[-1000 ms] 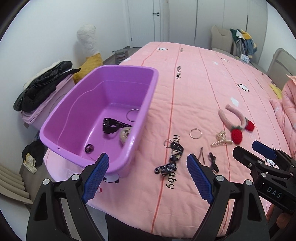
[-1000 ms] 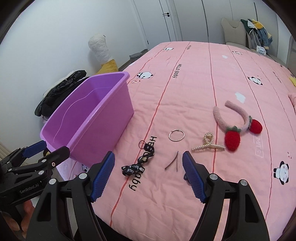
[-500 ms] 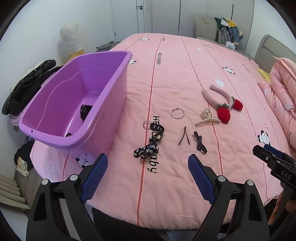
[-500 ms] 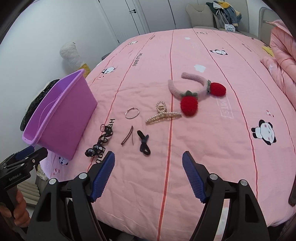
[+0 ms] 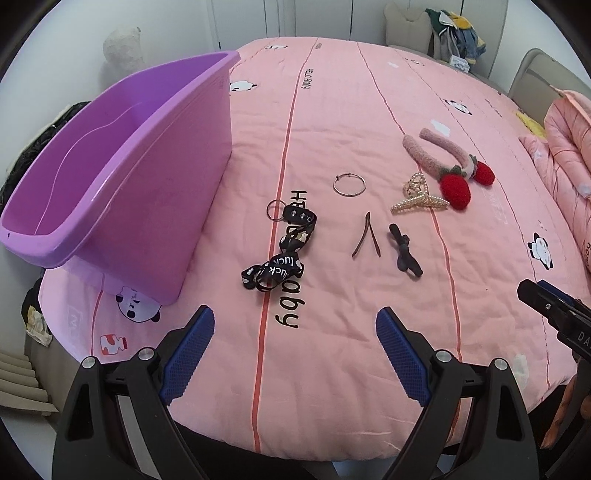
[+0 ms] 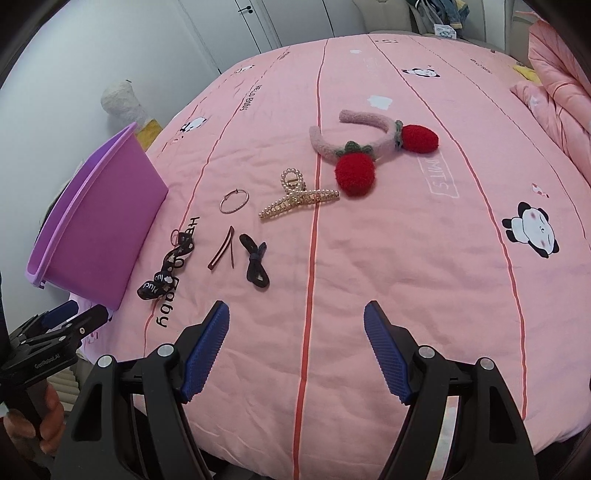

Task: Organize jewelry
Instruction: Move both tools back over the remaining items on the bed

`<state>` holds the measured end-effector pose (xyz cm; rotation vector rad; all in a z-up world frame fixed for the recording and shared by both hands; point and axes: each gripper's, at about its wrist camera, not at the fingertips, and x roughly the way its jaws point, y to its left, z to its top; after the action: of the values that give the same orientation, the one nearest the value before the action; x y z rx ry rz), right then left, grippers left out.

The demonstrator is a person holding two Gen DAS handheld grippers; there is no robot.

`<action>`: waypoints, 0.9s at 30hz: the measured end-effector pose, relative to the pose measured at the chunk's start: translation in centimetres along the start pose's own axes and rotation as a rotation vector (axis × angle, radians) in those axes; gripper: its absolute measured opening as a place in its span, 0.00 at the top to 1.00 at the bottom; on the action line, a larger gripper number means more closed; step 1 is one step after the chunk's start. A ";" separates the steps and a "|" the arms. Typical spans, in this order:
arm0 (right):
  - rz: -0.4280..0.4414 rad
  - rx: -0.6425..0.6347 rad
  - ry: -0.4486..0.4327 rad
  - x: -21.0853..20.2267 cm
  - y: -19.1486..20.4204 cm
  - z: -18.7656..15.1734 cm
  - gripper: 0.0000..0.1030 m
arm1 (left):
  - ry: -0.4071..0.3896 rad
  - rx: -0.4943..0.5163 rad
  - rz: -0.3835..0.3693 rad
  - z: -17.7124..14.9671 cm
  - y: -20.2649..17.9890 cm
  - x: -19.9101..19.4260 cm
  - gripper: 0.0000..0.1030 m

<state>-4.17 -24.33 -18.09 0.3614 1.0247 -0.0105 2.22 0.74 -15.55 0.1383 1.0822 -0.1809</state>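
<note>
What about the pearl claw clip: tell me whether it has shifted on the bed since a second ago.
No. The pearl claw clip still lies beside the strawberry headband, across the same red stripe; only the cameras moved.

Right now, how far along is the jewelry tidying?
Barely visible progress: the purple bin shows nothing inside from here. Nothing is in hand; left gripper and right gripper are open. Left on the bed: strap, ring, pearl clip, strawberry headband.

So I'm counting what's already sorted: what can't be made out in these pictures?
- Tub floor: left wrist view, hidden by its near wall; right wrist view shows only the outside.
- Right gripper: left wrist view, cut off by the edge.
- Chair clothes: too small.
</note>
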 end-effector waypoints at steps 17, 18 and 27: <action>-0.003 0.035 0.036 5.8 -1.6 2.3 0.30 | 0.061 -0.041 0.030 1.7 0.7 6.7 0.15; -0.006 0.040 0.033 6.1 -1.9 2.6 0.30 | 0.062 -0.041 0.030 1.9 0.6 7.0 0.15; -0.040 0.083 0.016 8.7 -4.1 6.7 0.30 | 0.069 -0.058 0.031 3.1 0.5 9.7 0.15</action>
<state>5.29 -28.76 -23.45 0.4167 1.0497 -0.0867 9.40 -0.15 -22.70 0.1094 1.1524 -0.1171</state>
